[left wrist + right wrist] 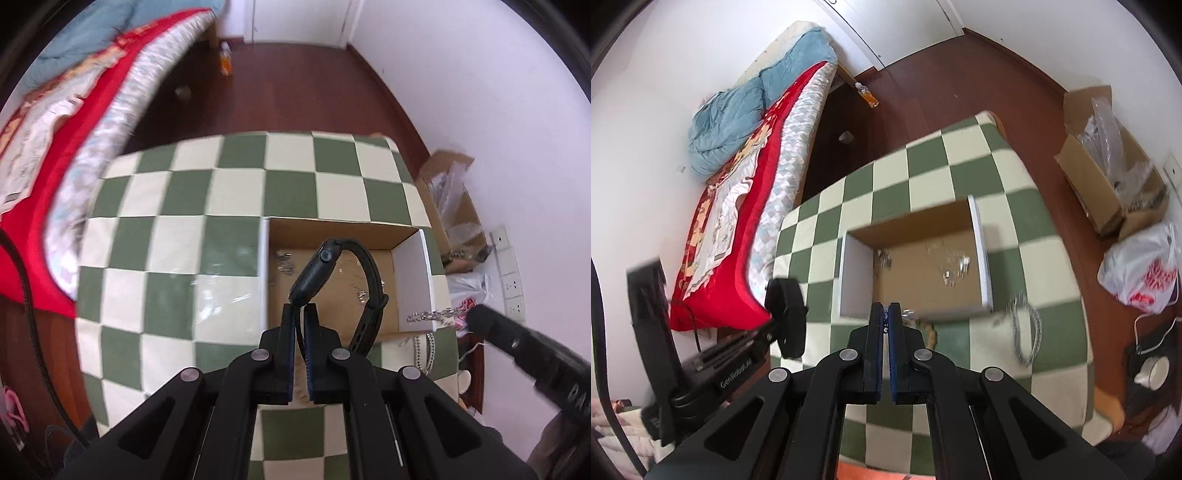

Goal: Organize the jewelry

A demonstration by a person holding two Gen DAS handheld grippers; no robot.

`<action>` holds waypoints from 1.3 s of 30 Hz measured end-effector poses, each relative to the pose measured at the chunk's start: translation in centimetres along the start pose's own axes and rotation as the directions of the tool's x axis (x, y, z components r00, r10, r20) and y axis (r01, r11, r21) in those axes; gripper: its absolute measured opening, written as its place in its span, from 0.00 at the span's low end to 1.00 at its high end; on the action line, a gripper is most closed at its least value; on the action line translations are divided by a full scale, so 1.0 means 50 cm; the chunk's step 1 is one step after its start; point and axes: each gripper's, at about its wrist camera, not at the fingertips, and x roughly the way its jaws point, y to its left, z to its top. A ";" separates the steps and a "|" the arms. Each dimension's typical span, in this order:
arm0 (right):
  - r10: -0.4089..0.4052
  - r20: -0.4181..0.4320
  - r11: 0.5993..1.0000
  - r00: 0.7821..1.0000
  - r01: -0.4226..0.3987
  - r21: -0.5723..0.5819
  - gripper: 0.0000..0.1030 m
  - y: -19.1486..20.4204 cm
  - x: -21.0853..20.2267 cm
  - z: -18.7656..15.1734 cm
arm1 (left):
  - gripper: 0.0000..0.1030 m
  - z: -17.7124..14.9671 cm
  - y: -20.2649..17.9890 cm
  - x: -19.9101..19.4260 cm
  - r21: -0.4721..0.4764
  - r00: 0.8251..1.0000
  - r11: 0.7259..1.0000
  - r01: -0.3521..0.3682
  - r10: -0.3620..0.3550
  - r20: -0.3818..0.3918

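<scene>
Left gripper: its jaws are pressed together on the strap of a black watch. The watch sticks up above the jaws, tilted, and its band loops over to the right and back down.

Watch place: it is held up in the air over the near edge of the open box. From the right wrist view the watch shows at the left, over the left side of the tabletop.

Right gripper: its jaws are squeezed tight on a thin silver chain. In the left wrist view the chain hangs out from the gripper tip, by the right wall of the box.

Box: brown cardboard inside with white walls, lying open on the tabletop. A few small shiny pieces lie on its floor, too blurry to name.

Silver loop chain: a thicker one, lying on the tabletop just beside the box's right near corner, outside it.

Tabletop: covered in a green and cream checkered cloth.

Bed: to the left, with a red blanket and a blue quilt.

Floor: dark wood, with a cardboard carton and a white plastic bag at the right.
</scene>
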 end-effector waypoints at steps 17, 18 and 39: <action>-0.126 -0.190 0.992 0.974 0.129 0.007 0.07 -0.057 0.141 0.061 | 0.72 0.026 0.002 0.068 -0.030 0.994 0.996 -0.081 0.079 -0.070; -0.127 -0.197 0.991 0.972 0.133 0.015 0.20 -0.061 0.143 0.060 | 0.72 0.029 0.006 0.057 -0.038 0.995 0.996 -0.084 0.082 -0.049; -0.476 -0.067 0.868 0.877 0.456 -0.194 1.00 -0.012 0.142 -0.013 | 1.00 -0.058 0.047 -0.047 -0.047 0.940 0.958 -0.283 0.287 0.184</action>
